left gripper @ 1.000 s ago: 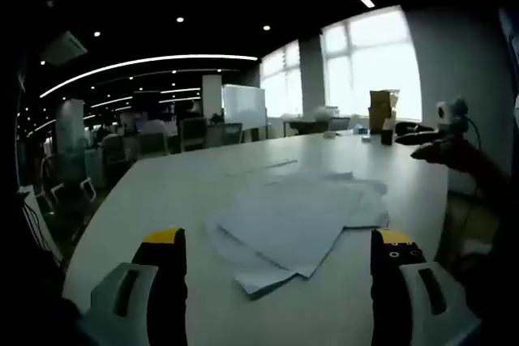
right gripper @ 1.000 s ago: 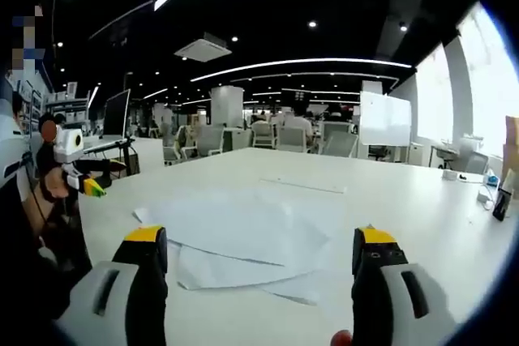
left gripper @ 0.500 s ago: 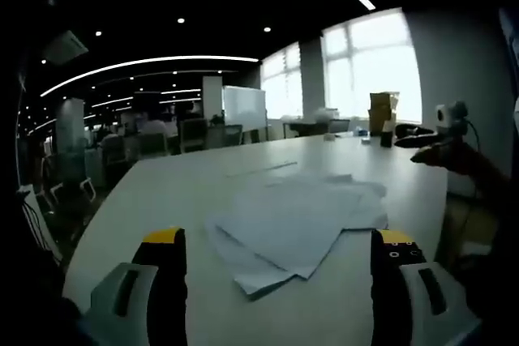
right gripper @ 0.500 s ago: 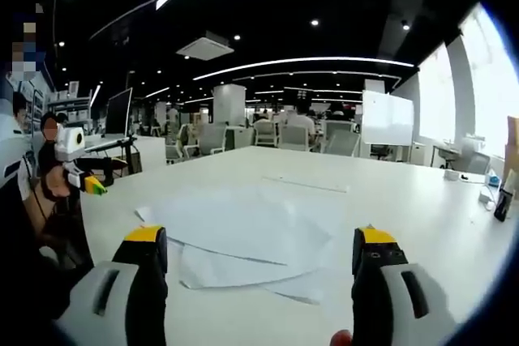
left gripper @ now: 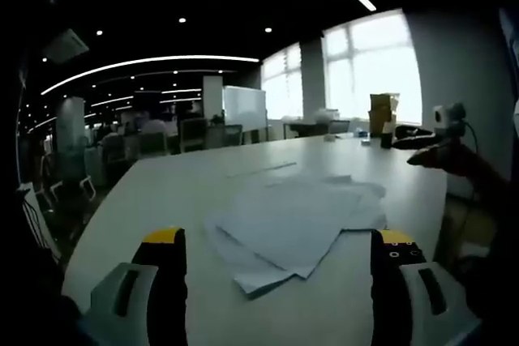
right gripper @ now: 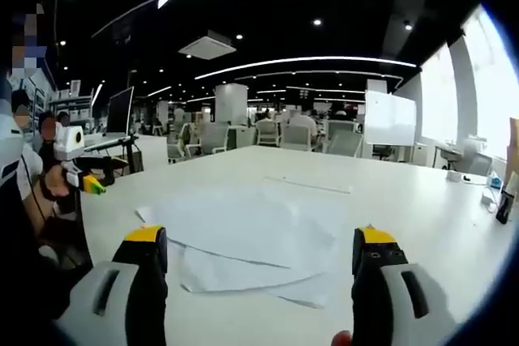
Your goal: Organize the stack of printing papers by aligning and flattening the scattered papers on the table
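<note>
A loose, fanned pile of white printing papers (left gripper: 296, 220) lies on the white table (left gripper: 178, 188), its sheets skewed over one another. In the left gripper view my left gripper (left gripper: 277, 253) stands open in front of the pile, nothing between its yellow-tipped jaws. The right gripper view has the same papers (right gripper: 243, 237) on the table (right gripper: 389, 192), just beyond my open right gripper (right gripper: 258, 253). The left gripper (right gripper: 81, 177) also shows at the left of the right gripper view, and the right gripper (left gripper: 442, 142) at the right of the left gripper view, held in a hand.
A long thin strip (right gripper: 308, 185) lies farther back on the table. Boxes and small items (left gripper: 383, 115) stand at the table's far end near bright windows. Office chairs (right gripper: 280, 137), a whiteboard (right gripper: 388, 119) and a monitor (right gripper: 117, 111) fill the room behind.
</note>
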Available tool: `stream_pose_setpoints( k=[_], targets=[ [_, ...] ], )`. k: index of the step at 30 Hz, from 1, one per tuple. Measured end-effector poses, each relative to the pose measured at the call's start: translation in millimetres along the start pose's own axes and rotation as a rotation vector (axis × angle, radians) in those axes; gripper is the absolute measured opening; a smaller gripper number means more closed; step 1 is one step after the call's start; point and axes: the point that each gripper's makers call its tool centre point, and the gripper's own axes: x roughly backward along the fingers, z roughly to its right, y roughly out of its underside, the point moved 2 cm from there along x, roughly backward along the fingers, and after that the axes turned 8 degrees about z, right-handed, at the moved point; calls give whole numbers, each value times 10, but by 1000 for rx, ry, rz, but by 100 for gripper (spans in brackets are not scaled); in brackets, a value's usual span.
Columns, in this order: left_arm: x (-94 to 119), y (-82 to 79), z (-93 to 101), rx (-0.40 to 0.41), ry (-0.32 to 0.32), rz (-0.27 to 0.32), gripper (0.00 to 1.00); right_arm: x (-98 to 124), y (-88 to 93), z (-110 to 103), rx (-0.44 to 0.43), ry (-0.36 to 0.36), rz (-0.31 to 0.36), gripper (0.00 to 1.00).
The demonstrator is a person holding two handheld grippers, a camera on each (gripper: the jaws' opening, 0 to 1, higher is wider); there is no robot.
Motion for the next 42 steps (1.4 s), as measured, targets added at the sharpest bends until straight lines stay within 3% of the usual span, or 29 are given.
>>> stream_pose_setpoints(
  k=[18,27,42],
  targets=[
    [-1,-26,9,3,9,2,97,-155,-98,-105,14,-36,17,90],
    [-1,-4,36,48,27,8,94,-215,-16,-103,-6,-43,0,88],
    [14,-3,41,53,26,9,96,-288,-10,-126,-25,-44,2,88]
  ],
)
